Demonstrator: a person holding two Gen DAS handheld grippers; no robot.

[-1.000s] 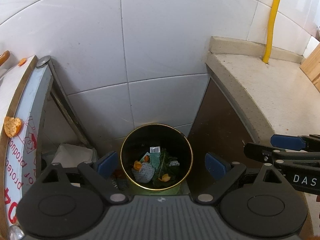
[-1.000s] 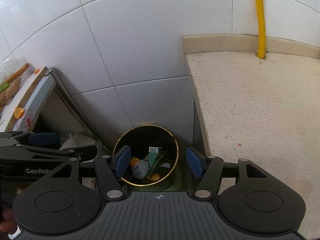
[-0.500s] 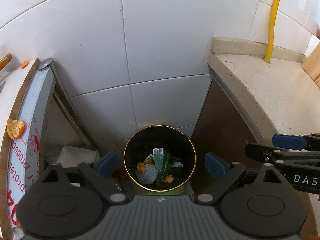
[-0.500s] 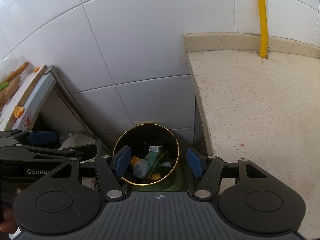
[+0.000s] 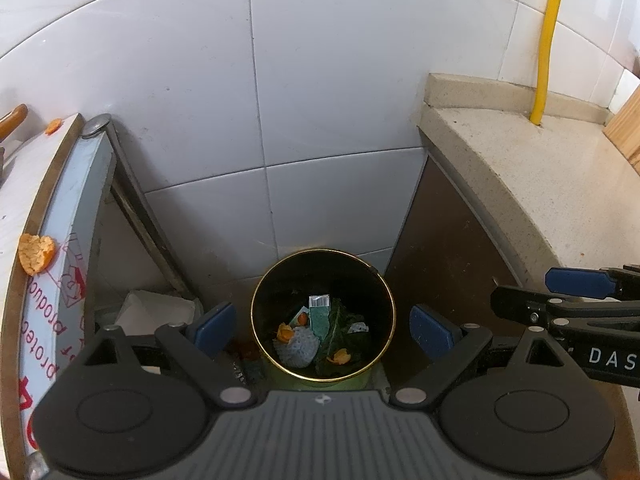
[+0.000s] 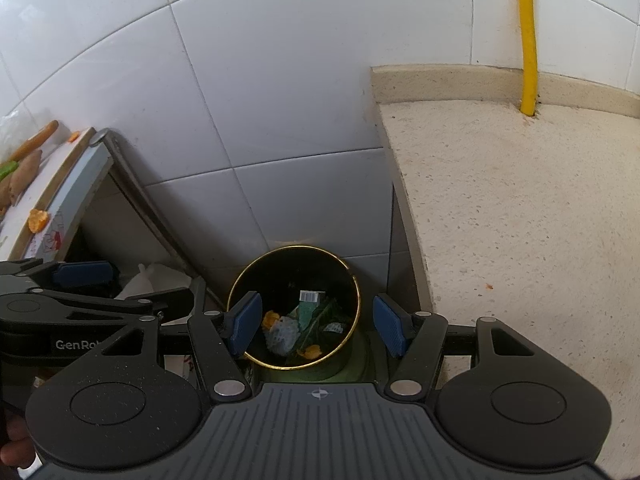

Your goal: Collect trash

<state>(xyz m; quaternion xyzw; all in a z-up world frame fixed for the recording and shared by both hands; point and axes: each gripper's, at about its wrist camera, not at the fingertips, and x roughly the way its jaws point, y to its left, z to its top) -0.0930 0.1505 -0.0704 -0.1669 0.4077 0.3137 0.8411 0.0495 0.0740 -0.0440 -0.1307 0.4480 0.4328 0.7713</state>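
Note:
A round bin with a gold rim (image 5: 256, 300) (image 6: 354, 280) stands on the floor in the gap between the white table and the counter. Inside lie orange peel pieces (image 5: 285, 334), a grey mesh wad (image 5: 299, 347), green leaves and a green wrapper with a barcode (image 5: 319, 312). My left gripper (image 5: 322, 325) is open and empty, high above the bin. My right gripper (image 6: 316, 323) is open and empty too, beside it. An orange peel piece (image 5: 36, 252) (image 6: 38, 219) lies on the white table's edge.
A beige stone counter (image 6: 520, 208) is on the right with a yellow pipe (image 6: 527, 36) at its back. White tiled wall (image 5: 320, 80) is behind. The white table (image 6: 52, 168) on the left carries carrots and sweet potatoes. White paper (image 5: 156, 312) lies under it.
Both grippers have risen and drawn back slightly, so the bin looks a little smaller and lower. Both stay open and empty.

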